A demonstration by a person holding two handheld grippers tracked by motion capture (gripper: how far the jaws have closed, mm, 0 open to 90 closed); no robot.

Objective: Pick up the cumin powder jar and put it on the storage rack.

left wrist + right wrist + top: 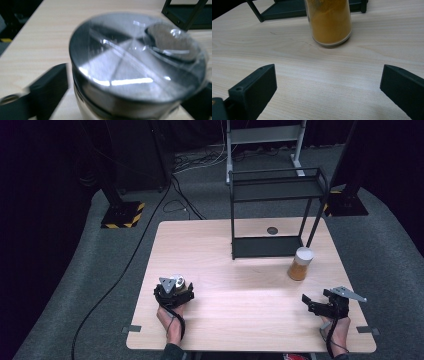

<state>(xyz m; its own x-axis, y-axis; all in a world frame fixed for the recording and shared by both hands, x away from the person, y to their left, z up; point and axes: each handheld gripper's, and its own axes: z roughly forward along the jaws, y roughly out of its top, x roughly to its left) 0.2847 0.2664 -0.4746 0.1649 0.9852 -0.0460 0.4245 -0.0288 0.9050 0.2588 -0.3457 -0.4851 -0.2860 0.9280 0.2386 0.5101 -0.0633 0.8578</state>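
A shiny jar with a brushed-steel lid (135, 67) stands on the wooden table (240, 315) at the near left. My left gripper (130, 102) is shut on it, one black jaw against each side of its body. From above, the same jar (179, 281) peeks out just beyond the left gripper (175, 289). A glass jar of orange powder (300, 264) with a white lid stands at the right. My right gripper (311, 303) rests open on the table short of it. In the right gripper view the orange jar (329, 22) stands ahead of the wide jaws of the right gripper (328, 85), apart from them.
A black metal shelf rack (272, 210) stands at the table's far middle, just behind the orange jar; its base also shows as the rack (284, 10) and the rack (185, 12). A small round grommet (272, 230) sits in the tabletop. Cables lie on the grey floor.
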